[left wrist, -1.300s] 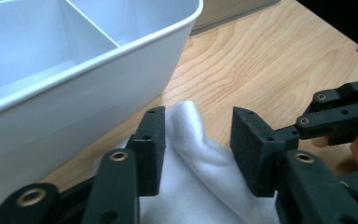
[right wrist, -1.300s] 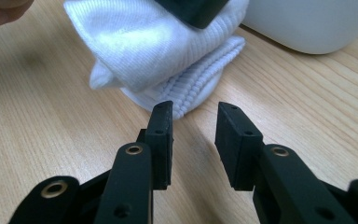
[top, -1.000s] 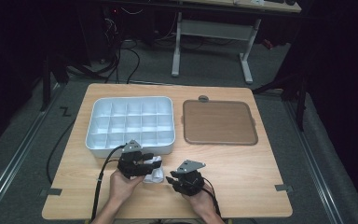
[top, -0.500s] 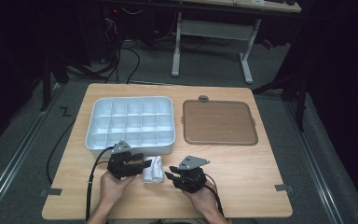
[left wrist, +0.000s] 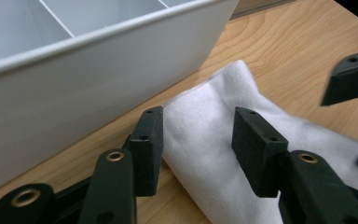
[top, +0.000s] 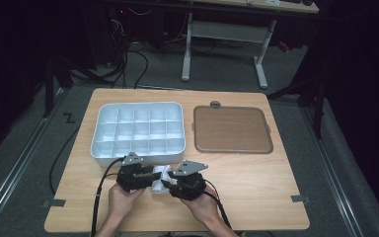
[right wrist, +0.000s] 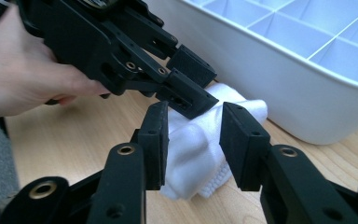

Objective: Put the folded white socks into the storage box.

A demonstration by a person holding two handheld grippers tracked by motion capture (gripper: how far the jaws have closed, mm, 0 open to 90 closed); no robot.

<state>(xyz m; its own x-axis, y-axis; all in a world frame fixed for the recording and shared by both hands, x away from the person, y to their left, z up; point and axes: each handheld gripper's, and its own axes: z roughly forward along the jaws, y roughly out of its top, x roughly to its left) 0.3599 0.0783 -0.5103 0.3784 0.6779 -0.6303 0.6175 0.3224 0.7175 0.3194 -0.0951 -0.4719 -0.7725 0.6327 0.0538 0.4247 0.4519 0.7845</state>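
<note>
So you've got both grippers down at the near edge of the table [top: 256, 197], working a white cloth [top: 159, 177] that lies bunched on the wood just in front of the white tray [top: 137, 129] (the one with all the little compartments). Your left gripper [left wrist: 196, 140] sits over one end of the cloth with its jaws part spread; they've just been closing in, the cloth lies between them, and the left pad looks to be right against the fabric while the right one has a bit of a gap, so it isn't pinching yet. Your right gripper [right wrist: 193, 140] comes at the cloth from the other side, its jaws either side of a raised fold; they've just been opening, and I can't tell for sure if the pads still press on it. The two grippers are nose to nose, the left one's jaws right above the cloth in the right gripper view. The brown mat [top: 232, 129] sits beside the tray, well apart from your hands.
</note>
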